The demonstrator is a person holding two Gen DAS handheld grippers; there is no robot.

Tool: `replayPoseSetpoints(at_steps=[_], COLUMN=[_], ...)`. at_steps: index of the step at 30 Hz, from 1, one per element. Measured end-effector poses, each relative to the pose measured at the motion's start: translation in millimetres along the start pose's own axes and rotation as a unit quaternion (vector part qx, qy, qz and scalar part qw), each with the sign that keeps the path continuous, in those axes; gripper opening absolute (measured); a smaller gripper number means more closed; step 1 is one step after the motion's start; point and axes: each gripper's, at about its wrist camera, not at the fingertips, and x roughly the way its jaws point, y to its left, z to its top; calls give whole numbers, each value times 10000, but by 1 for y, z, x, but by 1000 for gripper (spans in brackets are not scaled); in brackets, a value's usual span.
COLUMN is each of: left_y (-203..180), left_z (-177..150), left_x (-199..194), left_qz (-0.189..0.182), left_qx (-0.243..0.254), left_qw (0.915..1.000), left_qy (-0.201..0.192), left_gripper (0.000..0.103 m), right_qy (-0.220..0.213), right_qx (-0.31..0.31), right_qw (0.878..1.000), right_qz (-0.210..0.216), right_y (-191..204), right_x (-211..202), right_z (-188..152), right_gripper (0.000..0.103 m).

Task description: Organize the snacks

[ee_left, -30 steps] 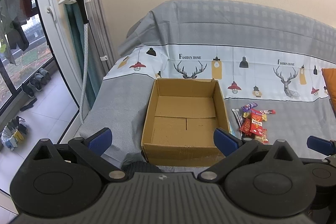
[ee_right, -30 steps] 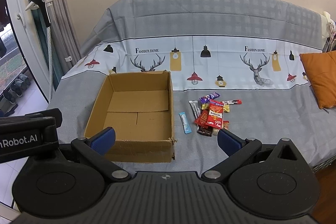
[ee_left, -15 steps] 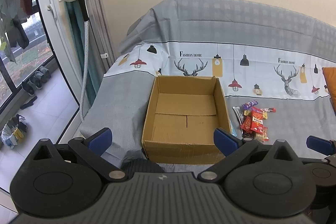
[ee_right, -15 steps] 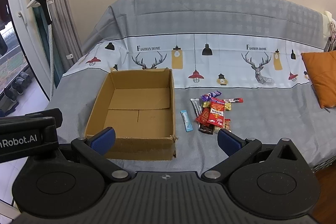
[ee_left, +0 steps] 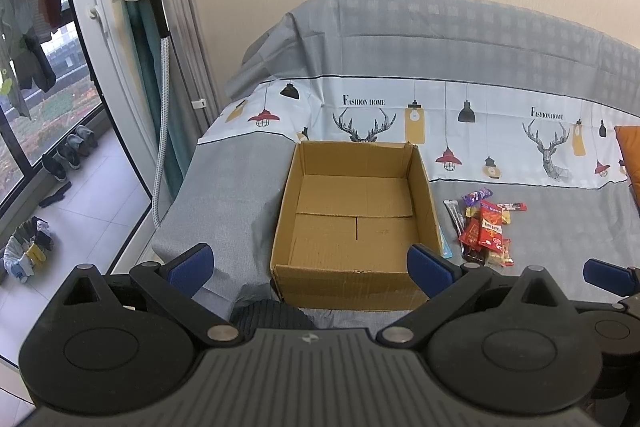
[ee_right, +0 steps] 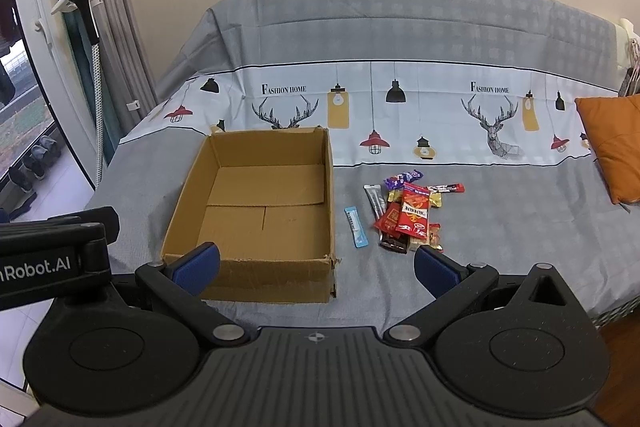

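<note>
Status: no transfer is complete. The open brown cardboard box [ee_right: 260,211] holds nothing; its floor flaps are bare in both views. All snacks lie on the grey printed sofa cover [ee_right: 500,227].

Left gripper [ee_left: 312,263]: jaws spread wide, nothing between them. The box sits directly ahead of the gap between the jaws, its near wall just beyond the fingertips. The snacks lie beyond and outside the right jaw.

Right gripper [ee_right: 316,267]: jaws spread wide, nothing between them. The box lies ahead of the left jaw and the inner part of the gap. The thin light-blue stick sachet [ee_right: 356,227] lies ahead of the gap, apart from the box's right wall. The loose pile of red, purple and yellow snack packets [ee_right: 408,215] lies just ahead of the right jaw tip, with a red rectangular packet [ee_right: 414,213] on top.

Remaining, by judgement: every item is still to be picked and placed in the box. The right gripper is the nearer one for the first pick.

Note: the packets overlap; the count cannot be determined.
</note>
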Motion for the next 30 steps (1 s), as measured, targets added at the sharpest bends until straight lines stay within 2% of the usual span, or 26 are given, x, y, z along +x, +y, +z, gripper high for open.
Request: replayPoseSetpoints(at_steps=[7, 12, 16, 19, 22, 24, 25, 27, 29, 30], left_y=[-2, -12, -32, -58, -91, -110, -118, -131, -141, -149], left_z=[-4, -9, -19, -36, -54, -56, -55, -51, -45, -42], left_x=[9, 37, 75, 113, 152, 179, 190, 208, 221, 227], left_qz=[-24, -92, -222, -268, -416, -440, -534, -1056, -1657, -1841], left_qx=[12, 77, 283, 350, 561, 699, 683, 558, 263, 188], left_qw=[10000, 9993, 9985, 9983, 9975, 9964, 9960, 9928, 9857, 9821], left_qy=[68, 346, 405, 373, 118, 169, 210, 135, -159, -340], left_gripper=[103, 103, 103, 103, 103, 103, 103, 103, 103, 103], right_qy=[108, 381, 543, 456, 302, 151, 26, -287, -357, -402], right_qx=[48, 113, 321, 444, 654, 645, 645, 639, 666, 738], right_qw=[9999, 9992, 9980, 9978, 9968, 9968, 9968, 9965, 9962, 9951], right_qz=[20, -31, -62, -182, -338, -455, -480, -464, -442, -514], right_y=[-4, -11, -30, -50, -81, -109, -125, -162, -198, -216], right_x=[10, 35, 69, 106, 143, 167, 177, 194, 208, 214], right_z=[-1, -7, -21, -39, -58, -68, -71, -78, -79, -77], right_gripper=[103, 103, 103, 103, 102, 102, 102, 102, 102, 102])
